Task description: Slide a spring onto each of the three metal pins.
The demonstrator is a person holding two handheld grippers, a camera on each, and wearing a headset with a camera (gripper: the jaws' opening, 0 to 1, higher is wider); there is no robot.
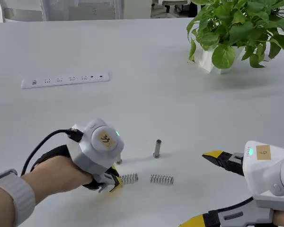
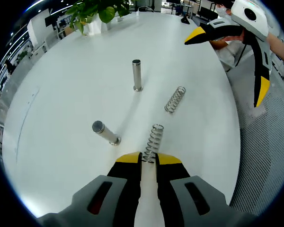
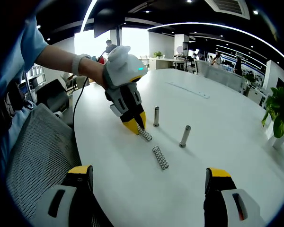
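The left gripper (image 2: 149, 158) clamps one end of a silvery coiled spring (image 2: 155, 138) lying flat, pointing to twelve o'clock from its jaws. The right gripper (image 3: 149, 170) gapes wide.

Open tbl (image 1: 170, 94) beyond upright pin (image 1: 157, 148)

- the left hand (image 1: 61, 174) grips the left gripper (image 1: 114, 182) from behind, with the forearm coming in from the lower left and a pale wrist band (image 1: 14, 195) around it.
- the left gripper tilts forward and down, its jaws almost together and pinching the near end of a spring (image 2: 154, 139).
- the right gripper (image 3: 149, 172) sits low at the right and points towards the left one, its jaws spread wide.
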